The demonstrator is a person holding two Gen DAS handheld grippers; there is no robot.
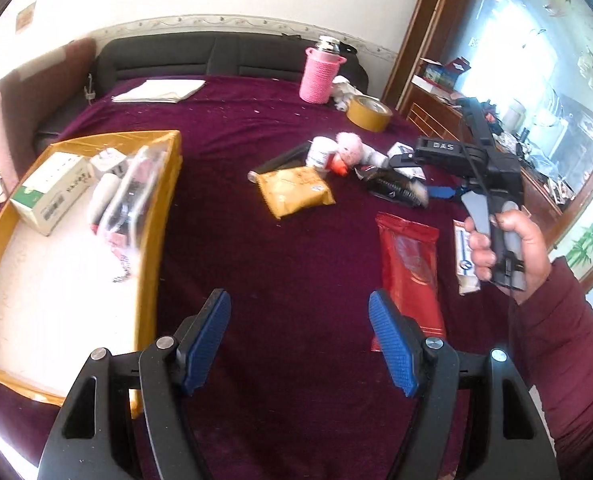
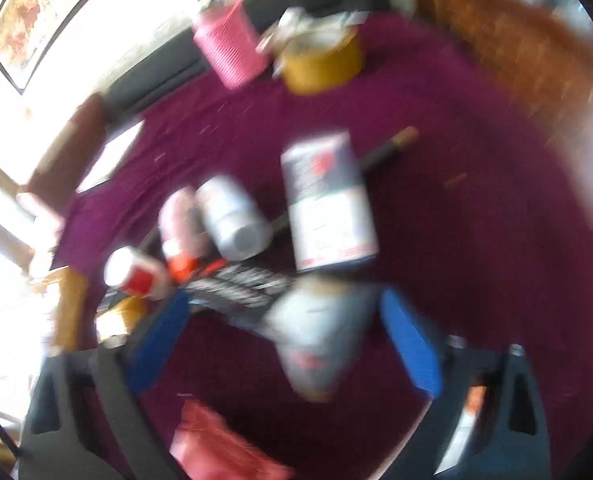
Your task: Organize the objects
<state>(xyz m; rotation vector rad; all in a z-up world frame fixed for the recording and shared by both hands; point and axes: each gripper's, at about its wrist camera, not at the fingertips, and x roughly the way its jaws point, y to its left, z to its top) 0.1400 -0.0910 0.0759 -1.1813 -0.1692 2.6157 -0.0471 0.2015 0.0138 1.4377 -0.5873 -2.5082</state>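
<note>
The left claw (image 1: pixel 299 344) hangs with its blue pads spread apart and nothing between them, above a bare patch of the maroon-covered surface (image 1: pixel 256 240). Off to its left, just beside its left finger, sits a yellow-rimmed tray (image 1: pixel 164 216) that already holds a white-and-green box (image 1: pixel 50 192), a clear plastic bag (image 1: pixel 132 184) and a few small items. Ahead of it and to its right lies a red packet (image 1: pixel 410 264), its near end just beside the right pad. Farther ahead is a loose cluster: a yellow pouch (image 1: pixel 296 194), a small white jar (image 1: pixel 320 152), a pink fluffy toy (image 1: pixel 350 146) and a black packet (image 1: pixel 392 190). Beyond those, well apart from the claw, stand a pink knitted bottle sleeve (image 1: pixel 318 76) and a roll of tan tape (image 1: pixel 368 112). On its far right a hand (image 1: pixel 504 248) in a maroon sleeve grips the handle of the other tool. The right claw (image 2: pixel 284 332) also stands spread wide; its view is badly smeared, but a pale grey pouch (image 2: pixel 320 328) seems to lie between the pads, not visibly pressed by either. Just ahead of that claw lie a white printed box (image 2: pixel 328 204) and a silver-white bottle (image 2: pixel 232 220), with the black packet (image 2: pixel 236 284) near its left pad.
</note>
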